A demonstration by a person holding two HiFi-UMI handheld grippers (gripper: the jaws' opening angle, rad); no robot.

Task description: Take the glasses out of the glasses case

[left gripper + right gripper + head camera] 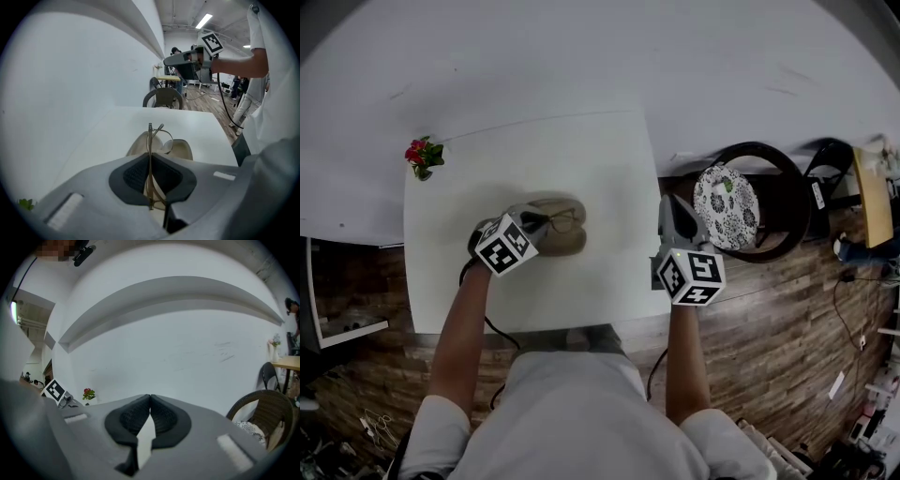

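A beige glasses case [560, 227] lies open on the white table [581, 159]. My left gripper [536, 223] is shut on the thin-framed glasses [564, 222], held just above the case. In the left gripper view the glasses' folded temples [150, 154] run between the jaws, the lens rim [165, 138] sticks out ahead, and the open case [180, 150] lies below. My right gripper [673, 214] hovers at the table's right edge, shut on nothing; in its own view the pads [150, 409] meet with only wall beyond.
A small pot of red flowers [422, 157] stands at the table's far left corner. A dark round chair with a patterned cushion [726, 206] stands right of the table. Wooden floor surrounds the table; cables lie on it at the right.
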